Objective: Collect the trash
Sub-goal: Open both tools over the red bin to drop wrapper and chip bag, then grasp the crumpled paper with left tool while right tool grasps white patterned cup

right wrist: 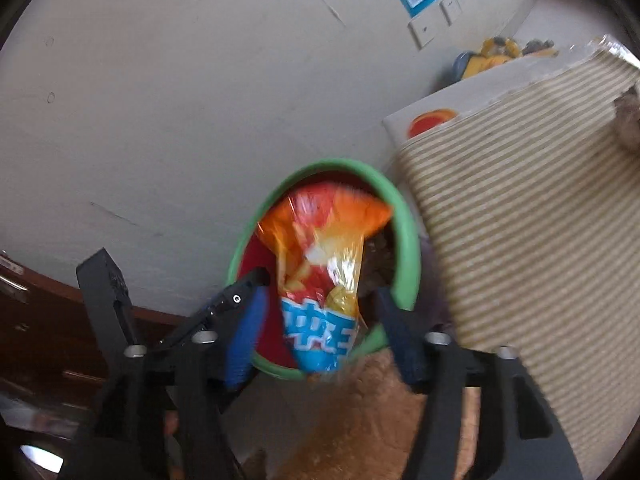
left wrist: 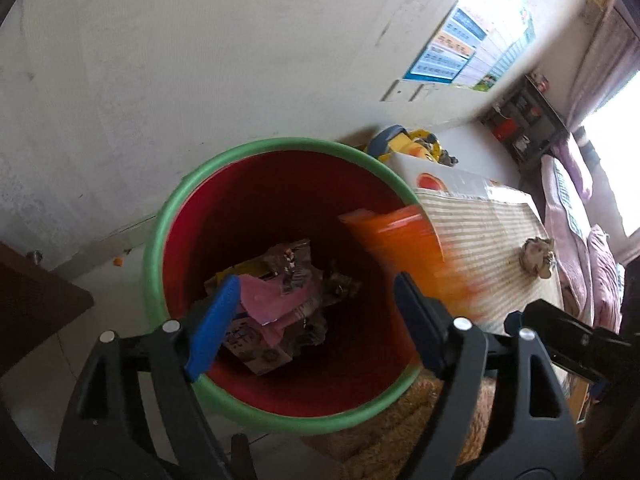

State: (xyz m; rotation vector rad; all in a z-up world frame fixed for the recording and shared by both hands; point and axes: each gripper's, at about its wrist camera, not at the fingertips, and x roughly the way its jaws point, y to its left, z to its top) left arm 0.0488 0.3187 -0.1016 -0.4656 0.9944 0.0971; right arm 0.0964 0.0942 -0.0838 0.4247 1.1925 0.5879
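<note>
Right wrist view: right gripper spread, orange snack bag loose between fingers, over green-rimmed bin. Left wrist view: left gripper released above crumpled wrappers.

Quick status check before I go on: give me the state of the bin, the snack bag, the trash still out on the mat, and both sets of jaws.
Bin: upright, uncovered, crumpled wrappers in the bottom.
Snack bag: blurred, over the bin's mouth, between the right jaws, not pinched.
Crumpled wad: on the striped mat, not collected.
Left gripper: jaws open, empty, above the bin.
Right gripper: jaws open, pads clear of the bag.
</note>
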